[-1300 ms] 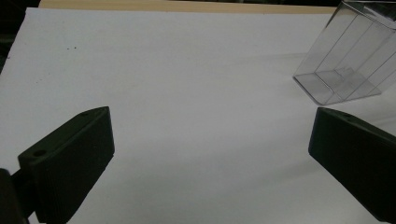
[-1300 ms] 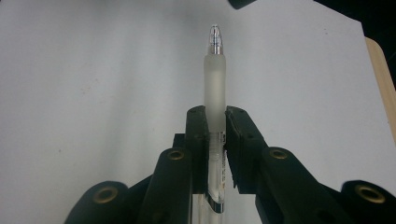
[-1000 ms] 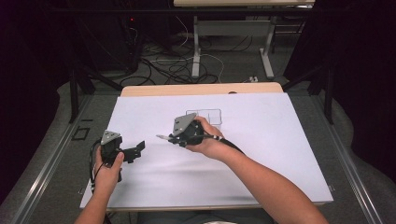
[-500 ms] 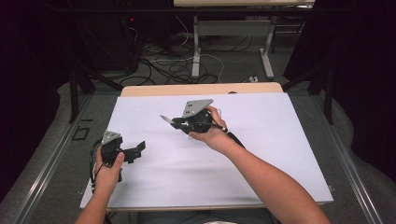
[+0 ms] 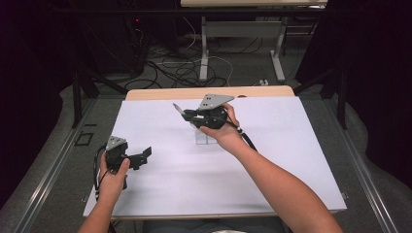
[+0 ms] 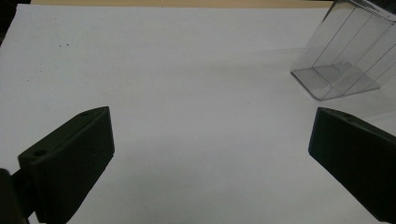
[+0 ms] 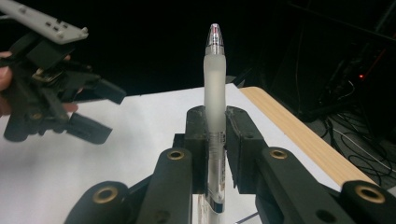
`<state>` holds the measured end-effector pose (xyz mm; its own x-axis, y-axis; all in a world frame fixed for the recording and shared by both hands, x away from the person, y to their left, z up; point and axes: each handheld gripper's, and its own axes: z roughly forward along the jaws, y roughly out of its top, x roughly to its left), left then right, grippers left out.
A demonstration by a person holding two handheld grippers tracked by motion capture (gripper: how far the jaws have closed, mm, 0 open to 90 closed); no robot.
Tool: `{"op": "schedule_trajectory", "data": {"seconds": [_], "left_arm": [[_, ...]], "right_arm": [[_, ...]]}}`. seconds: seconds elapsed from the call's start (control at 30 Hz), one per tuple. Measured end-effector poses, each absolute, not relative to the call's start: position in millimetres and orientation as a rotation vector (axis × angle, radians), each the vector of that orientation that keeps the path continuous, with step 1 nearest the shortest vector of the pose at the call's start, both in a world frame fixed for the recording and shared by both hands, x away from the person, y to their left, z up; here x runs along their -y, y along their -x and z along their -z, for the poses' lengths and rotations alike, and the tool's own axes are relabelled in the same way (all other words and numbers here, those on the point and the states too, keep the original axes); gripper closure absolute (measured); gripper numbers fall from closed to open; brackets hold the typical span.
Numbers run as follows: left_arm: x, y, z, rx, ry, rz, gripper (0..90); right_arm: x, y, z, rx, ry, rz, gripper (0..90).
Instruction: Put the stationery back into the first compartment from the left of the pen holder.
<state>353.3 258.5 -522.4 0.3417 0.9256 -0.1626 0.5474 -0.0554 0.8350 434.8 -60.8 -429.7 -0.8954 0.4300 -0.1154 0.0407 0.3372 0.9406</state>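
My right gripper [image 5: 191,115] hovers above the middle of the white table top, shut on a frosted pen [image 5: 178,109]. In the right gripper view the pen [image 7: 214,74] stands straight up between the pressed jaws of the right gripper [image 7: 215,122], clear tip uppermost. A clear plastic holder [image 5: 203,138] stands on the sheet just under that hand. My left gripper [image 5: 144,156] rests at the left near the front edge, wide open with nothing in it. From the left gripper view [image 6: 210,122] the clear holder [image 6: 341,60] sits to the upper right, tilted in the picture.
The white sheet [image 5: 272,145] covers the table, with a wooden strip [image 5: 160,93] along its far edge. Beyond it are cables on the floor [image 5: 180,68] and another table's legs [image 5: 278,53]. The left hand and its gripper [image 7: 51,100] show in the right gripper view.
My right gripper has lifted and moved toward the far edge with the pen, tilting it upward. The left gripper has stayed where it was.
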Motion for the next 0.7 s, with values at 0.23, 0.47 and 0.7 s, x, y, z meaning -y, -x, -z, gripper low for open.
{"op": "schedule_trajectory", "data": {"seconds": [0.23,0.47,0.7], "left_arm": [[-258.6,-353.0,522.3,-1.325,-1.721,-0.537,0.4],[-259.1,-352.7,521.9,-1.324,-1.719,-0.543,0.4],[-259.5,-352.4,521.5,-1.323,-1.719,-0.543,0.4]], "right_arm": [[65.8,-443.7,429.5,-2.200,-0.484,-1.601,79.8],[65.8,-450.4,428.4,-2.176,-0.520,-1.613,79.8],[63.1,-458.1,427.0,-2.150,-0.544,-1.618,79.7]]}}
